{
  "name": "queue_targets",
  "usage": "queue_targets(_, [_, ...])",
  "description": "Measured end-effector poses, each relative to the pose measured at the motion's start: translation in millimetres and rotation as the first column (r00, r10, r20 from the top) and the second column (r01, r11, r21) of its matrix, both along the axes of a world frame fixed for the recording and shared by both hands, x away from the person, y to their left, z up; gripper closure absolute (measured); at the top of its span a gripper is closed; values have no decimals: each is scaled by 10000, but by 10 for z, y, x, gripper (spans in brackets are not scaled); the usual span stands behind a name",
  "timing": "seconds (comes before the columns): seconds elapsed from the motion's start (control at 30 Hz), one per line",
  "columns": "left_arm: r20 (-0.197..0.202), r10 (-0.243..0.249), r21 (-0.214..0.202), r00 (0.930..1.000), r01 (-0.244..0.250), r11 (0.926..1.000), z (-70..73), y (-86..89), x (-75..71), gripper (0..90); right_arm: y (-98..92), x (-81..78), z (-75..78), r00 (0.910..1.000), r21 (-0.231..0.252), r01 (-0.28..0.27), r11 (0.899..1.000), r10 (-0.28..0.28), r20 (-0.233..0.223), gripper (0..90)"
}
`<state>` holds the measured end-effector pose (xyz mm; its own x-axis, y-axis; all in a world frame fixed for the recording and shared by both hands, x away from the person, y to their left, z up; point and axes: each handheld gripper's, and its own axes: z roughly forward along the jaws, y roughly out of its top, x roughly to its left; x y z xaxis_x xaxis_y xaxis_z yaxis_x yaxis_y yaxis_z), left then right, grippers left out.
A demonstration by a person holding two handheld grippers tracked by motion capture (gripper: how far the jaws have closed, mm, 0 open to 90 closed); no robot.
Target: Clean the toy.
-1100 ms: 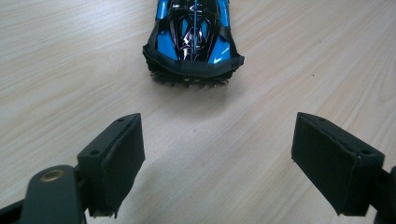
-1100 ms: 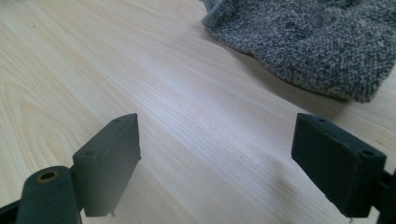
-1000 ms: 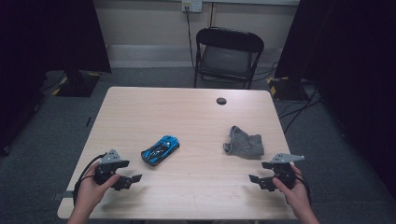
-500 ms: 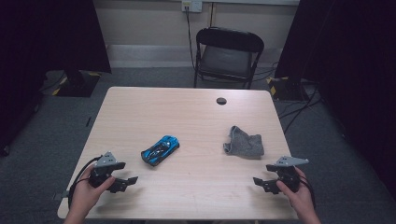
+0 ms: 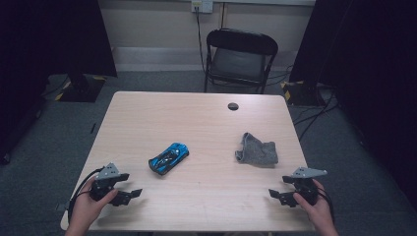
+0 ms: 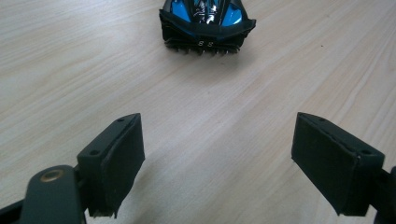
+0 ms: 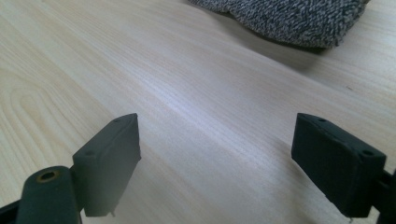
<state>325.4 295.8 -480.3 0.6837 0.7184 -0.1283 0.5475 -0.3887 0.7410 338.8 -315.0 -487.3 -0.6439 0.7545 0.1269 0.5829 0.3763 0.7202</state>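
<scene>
A: High view first: the wooden table (image 5: 206,123) carries a blue toy car (image 5: 168,158) left of centre and a crumpled grey cloth (image 5: 256,149) to its right, the two well apart. A small dark disc (image 5: 233,106) sits near the far edge, and a black chair (image 5: 240,56) stands beyond the table.

B: And the hands?

A: The left gripper (image 5: 127,192) rests at the near left corner and the right gripper (image 5: 276,195) at the near right, each aimed inward over bare wood. I'd judge that as a ready stance, one tool per thing.

B: What about the left gripper view?

A: There the left gripper (image 6: 219,156) has its jaws spread wide with nothing between them, and the toy car (image 6: 205,23) lies straight ahead, one end facing the camera. That line-up suits a forward reach.

B: And the right gripper view?

A: The right gripper (image 7: 217,158) is likewise released, grasping nothing. The grey cloth (image 7: 289,18) lies ahead toward the right, its edge flat on the table.

B: Any containers?

A: I see no box, bowl or tray, so nothing is held inside anything.
</scene>
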Motion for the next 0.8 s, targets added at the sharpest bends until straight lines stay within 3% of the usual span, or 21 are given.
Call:
queue_targets(0.5, [66, 10, 213, 10000, -11, 9998, -55, 82, -31, 170, -36, -17, -57, 10000, -179, -43, 9998, 44, 28, 154])
queue_targets(0.8, [122, -8, 437, 9999, 3, 9990, -97, 93, -29, 171, -70, -23, -88, 9996, -221, 91, 9997, -85, 268, 154])
